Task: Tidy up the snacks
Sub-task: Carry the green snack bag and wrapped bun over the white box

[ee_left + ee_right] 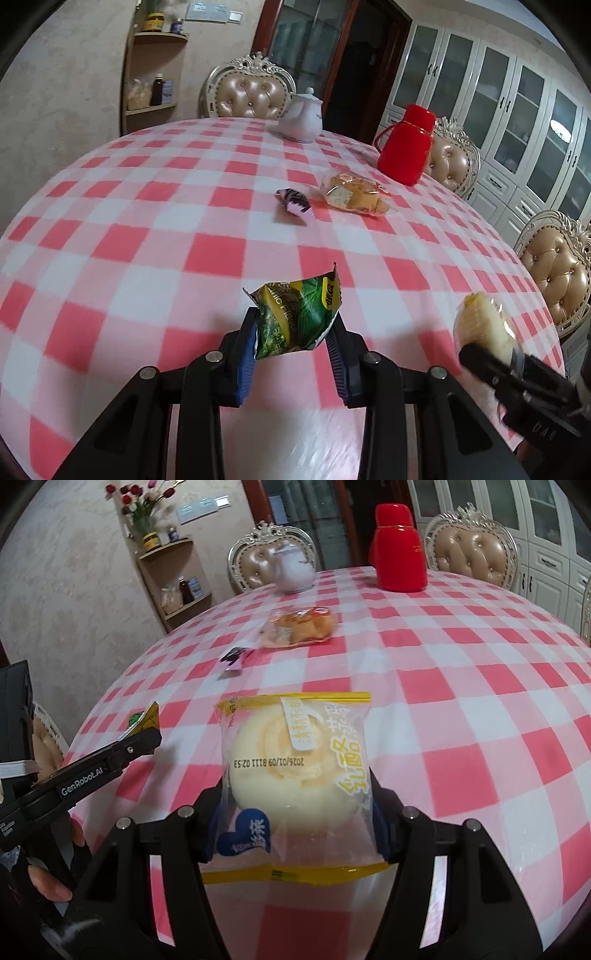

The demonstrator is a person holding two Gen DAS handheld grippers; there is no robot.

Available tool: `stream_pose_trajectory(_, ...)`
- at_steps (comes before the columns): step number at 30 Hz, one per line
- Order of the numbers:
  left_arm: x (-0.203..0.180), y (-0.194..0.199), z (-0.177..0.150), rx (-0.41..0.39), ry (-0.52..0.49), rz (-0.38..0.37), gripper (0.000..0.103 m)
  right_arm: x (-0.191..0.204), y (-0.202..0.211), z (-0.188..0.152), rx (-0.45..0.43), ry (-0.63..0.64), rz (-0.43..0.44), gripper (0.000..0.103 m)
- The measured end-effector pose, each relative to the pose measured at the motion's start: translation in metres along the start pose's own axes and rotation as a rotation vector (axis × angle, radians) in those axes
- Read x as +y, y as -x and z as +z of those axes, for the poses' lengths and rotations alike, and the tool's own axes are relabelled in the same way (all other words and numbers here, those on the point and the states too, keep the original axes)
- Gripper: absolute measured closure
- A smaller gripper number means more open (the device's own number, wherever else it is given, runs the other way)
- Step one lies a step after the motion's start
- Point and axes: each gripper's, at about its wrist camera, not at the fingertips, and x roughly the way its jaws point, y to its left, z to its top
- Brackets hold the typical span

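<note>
My left gripper (293, 325) is shut on a green and yellow snack packet (295, 314) and holds it above the near part of the checked table. My right gripper (297, 794) is shut on a clear bag with a pale round bun (291, 775), also off the table. The right gripper with its bun shows at the right of the left wrist view (484, 328); the left gripper shows at the left of the right wrist view (147, 734). A wrapped bread (354, 194) and a small purple candy packet (293, 201) lie together further back on the table.
A red thermos jug (404, 147) and a white teapot (301, 116) stand at the far side of the round table (147, 240). Padded chairs (554, 266) ring the table. A corner shelf (155, 74) and white cabinets (517, 92) line the walls.
</note>
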Motion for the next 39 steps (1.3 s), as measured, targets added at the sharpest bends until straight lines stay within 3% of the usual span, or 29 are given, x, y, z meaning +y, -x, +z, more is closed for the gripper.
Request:
stream_pose_trajectory(9, 0.028, 0.044, -0.028, -0.041, 0.071, -0.009, 0.067, 0.035, 0.012, -0.02, -0.003, 0.037, 0.051, 0.037)
stream_pose_trajectory(23, 0.068, 0.104, -0.069, -0.027, 0.055, 0.104, 0.067, 0.102, 0.021, -0.051, 0.027, 0.166, 0.175, 0.037)
stream_pose_trajectory(39, 0.143, 0.182, -0.115, -0.038, 0.091, 0.231, 0.066, 0.199, 0.037, -0.094, 0.054, 0.38, 0.349, 0.037)
